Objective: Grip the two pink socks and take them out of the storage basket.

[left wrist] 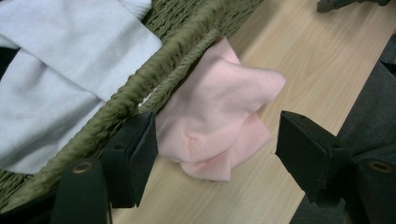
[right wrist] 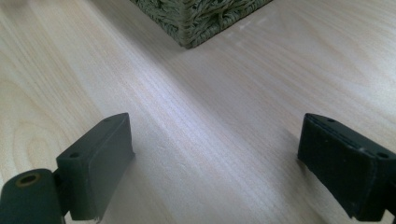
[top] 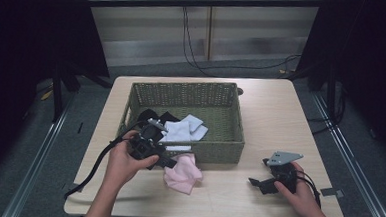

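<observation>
The pink cloth (top: 183, 172) lies crumpled on the table (top: 260, 122), just outside the near wall of the woven basket (top: 219, 151) and touching that wall in the left gripper view (left wrist: 219, 116). It is out of the basket and rests free on the wood.

The left gripper (top: 170, 162) stands over the cloth with its jaws spread wide. In the left gripper view the cloth lies between the jaws, one jaw close against the basket rim (left wrist: 140, 88), the other well clear on the table side. Neither pad presses on the fabric, so nothing is held.

Inside the basket remain white cloths (top: 185, 129) and dark items (top: 153, 117); how many pieces there are cannot be judged from this angle.

The right gripper (top: 259, 184) rests on the table near the front right edge, well apart from the basket. Its jaws are wide apart over bare wood (right wrist: 210, 140) and hold nothing.

Judgement: if the work is moving cloths out of the basket, one piece is out and several remain inside.
</observation>
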`<state>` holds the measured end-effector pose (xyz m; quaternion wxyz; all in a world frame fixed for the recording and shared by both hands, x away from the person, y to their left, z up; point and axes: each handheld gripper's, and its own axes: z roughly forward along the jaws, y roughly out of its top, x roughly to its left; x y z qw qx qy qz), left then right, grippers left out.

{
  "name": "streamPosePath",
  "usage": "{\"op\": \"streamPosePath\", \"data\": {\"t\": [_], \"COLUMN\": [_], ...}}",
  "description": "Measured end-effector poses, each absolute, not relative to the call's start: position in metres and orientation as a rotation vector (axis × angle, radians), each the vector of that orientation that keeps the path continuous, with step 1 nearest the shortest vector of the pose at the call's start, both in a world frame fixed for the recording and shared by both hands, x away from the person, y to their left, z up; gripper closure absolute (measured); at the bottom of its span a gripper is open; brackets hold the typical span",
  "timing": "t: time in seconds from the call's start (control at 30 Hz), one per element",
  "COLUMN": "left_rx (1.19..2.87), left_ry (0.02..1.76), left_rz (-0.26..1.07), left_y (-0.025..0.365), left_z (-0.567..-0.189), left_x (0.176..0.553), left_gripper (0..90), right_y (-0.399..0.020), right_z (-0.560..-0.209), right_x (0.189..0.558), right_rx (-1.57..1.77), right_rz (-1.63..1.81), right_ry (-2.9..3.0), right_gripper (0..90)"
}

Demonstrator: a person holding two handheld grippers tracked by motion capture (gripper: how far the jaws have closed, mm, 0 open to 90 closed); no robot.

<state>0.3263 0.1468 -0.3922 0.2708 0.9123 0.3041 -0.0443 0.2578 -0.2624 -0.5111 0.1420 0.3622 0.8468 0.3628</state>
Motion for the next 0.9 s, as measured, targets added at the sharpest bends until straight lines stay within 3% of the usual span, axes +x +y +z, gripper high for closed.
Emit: {"op": "streamPosePath", "data": {"t": [0.9], "left_rx": [2.481], "left_ry": [0.862], "left_rz": [-0.088], "left_y": [0.165], "left_z": [-0.433], "left_x": [0.315], "left_gripper": [22.1], "right_y": [-0.262], "right_z": [-0.511], "right_x": [0.258], "right_rx": [1.045], "right_rz": [1.047], "right_ry": [2.444], "right_gripper": [9.5]}}
